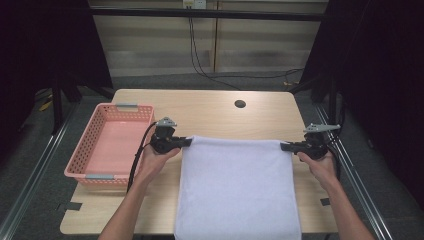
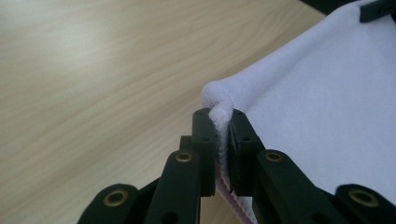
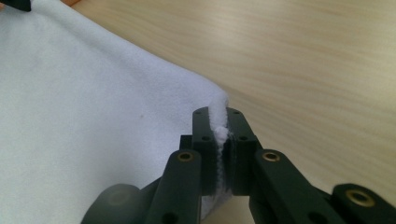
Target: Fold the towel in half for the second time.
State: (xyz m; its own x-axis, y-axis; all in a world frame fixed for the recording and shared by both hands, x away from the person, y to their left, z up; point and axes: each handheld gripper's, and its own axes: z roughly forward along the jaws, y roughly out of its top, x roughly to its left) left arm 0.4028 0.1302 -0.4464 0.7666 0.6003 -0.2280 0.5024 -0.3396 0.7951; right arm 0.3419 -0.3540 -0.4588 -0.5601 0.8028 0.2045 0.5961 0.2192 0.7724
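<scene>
In the high view we count one white rectangular terry towel (image 1: 237,187), one pink perforated plastic basket (image 1: 112,145), one light wooden table (image 1: 210,112) and two grippers. The left gripper (image 1: 186,142) pinches the towel's far left corner; the right gripper (image 1: 286,146) pinches its far right corner. The far edge of the towel runs straight between the two sets of fingertips, and the rest of the cloth lies from there toward the near table edge. The basket stands on the table, just outboard of the left gripper, apart from the towel. One dark round hole (image 1: 240,104) in the tabletop lies beyond the fingers, well apart from them.

In the left gripper view we see the two black fingers (image 2: 205,140) pressed together on one folded corner of the towel (image 2: 322,112); the cloth bulges just above the fingertips and spreads away to their right. Bare table (image 2: 93,93) lies to their left.

In the right gripper view we see the two black fingers (image 3: 240,140) clamped on one towel (image 3: 93,116) corner, a thin ridge of cloth standing between the pads. The towel spreads to their left; bare table (image 3: 303,70) lies to their right.
</scene>
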